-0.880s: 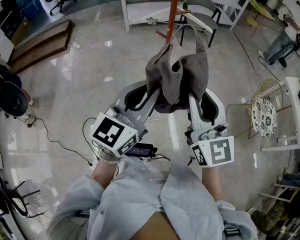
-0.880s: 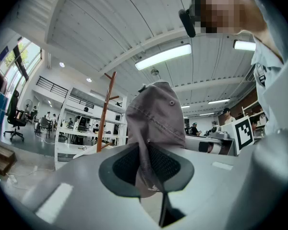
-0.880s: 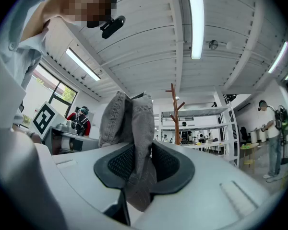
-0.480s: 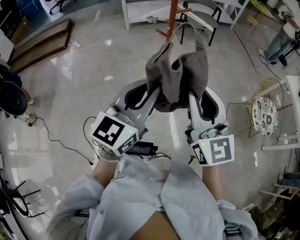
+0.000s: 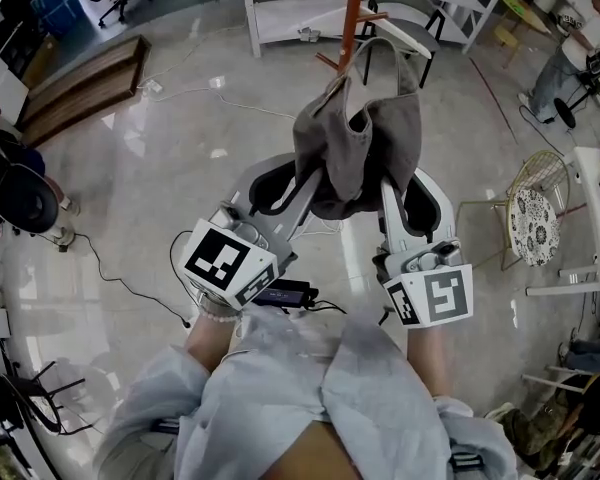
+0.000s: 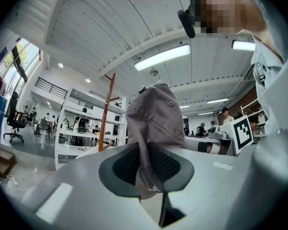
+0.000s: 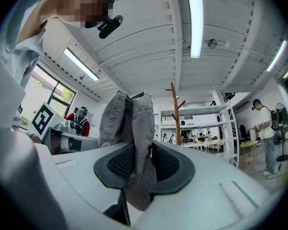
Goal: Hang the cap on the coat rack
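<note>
I hold a grey cap (image 5: 358, 148) up between both grippers, in front of me. The left gripper (image 5: 305, 183) is shut on one edge of the cap (image 6: 151, 128), its pads pressing the fabric. My right gripper (image 5: 388, 183) is shut on the other side of the cap (image 7: 132, 128), with cloth hanging below its jaws. The orange-brown coat rack (image 5: 352, 18) stands just beyond the cap, its pegs (image 5: 328, 65) close to the cap's top edge. That coat rack pole (image 6: 106, 111) also shows in the left gripper view, and the rack (image 7: 174, 111) in the right gripper view.
A grey chair (image 5: 405, 13) and white shelving (image 5: 290, 8) stand behind the rack. A round wire side table (image 5: 532, 226) is at the right, a wooden platform (image 5: 75, 88) at the left. Cables (image 5: 130, 288) lie on the glossy floor. People (image 5: 570, 53) are at the far right.
Both grippers and the cap have moved slightly up and forward toward the coat rack. The grips on the cap are unchanged.
</note>
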Demonstrator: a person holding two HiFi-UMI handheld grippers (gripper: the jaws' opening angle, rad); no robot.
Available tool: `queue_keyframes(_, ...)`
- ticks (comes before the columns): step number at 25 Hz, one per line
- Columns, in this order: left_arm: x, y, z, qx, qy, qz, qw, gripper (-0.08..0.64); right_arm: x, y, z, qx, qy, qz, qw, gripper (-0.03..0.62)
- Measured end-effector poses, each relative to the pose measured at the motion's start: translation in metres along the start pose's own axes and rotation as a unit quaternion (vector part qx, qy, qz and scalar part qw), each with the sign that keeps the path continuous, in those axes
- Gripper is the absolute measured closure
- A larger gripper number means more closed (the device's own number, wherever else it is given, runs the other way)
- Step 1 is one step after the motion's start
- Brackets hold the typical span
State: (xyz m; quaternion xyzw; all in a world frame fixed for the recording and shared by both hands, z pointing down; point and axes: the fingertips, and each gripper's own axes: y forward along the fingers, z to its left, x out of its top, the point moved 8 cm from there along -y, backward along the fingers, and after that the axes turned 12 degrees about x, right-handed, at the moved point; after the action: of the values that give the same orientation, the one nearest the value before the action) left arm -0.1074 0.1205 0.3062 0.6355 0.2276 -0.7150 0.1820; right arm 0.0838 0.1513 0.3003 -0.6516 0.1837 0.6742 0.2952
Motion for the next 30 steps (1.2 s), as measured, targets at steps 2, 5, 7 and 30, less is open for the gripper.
queue_keyframes(2,0.001,-0.002,0.001,-0.003,0.0,-0.002,1.0,0.502,0.0,0.0,0.002,-0.003,0.002,-0.001,1.0,0.497)
queue_keyframes(5,0.004,-0.007,0.007,-0.007,0.001,-0.003,1.0,0.502,0.002,0.004,0.01,-0.008,0.002,-0.001,1.0,0.497)
queue_keyframes(7,0.005,-0.011,0.01,-0.01,0.001,-0.004,0.9999,0.502,0.002,0.005,0.015,-0.012,0.002,-0.001,1.0,0.497)
queue_keyframes(30,-0.001,0.012,0.029,-0.004,0.008,-0.021,0.9997,0.502,-0.008,0.029,-0.001,-0.005,-0.01,-0.015,1.0,0.497)
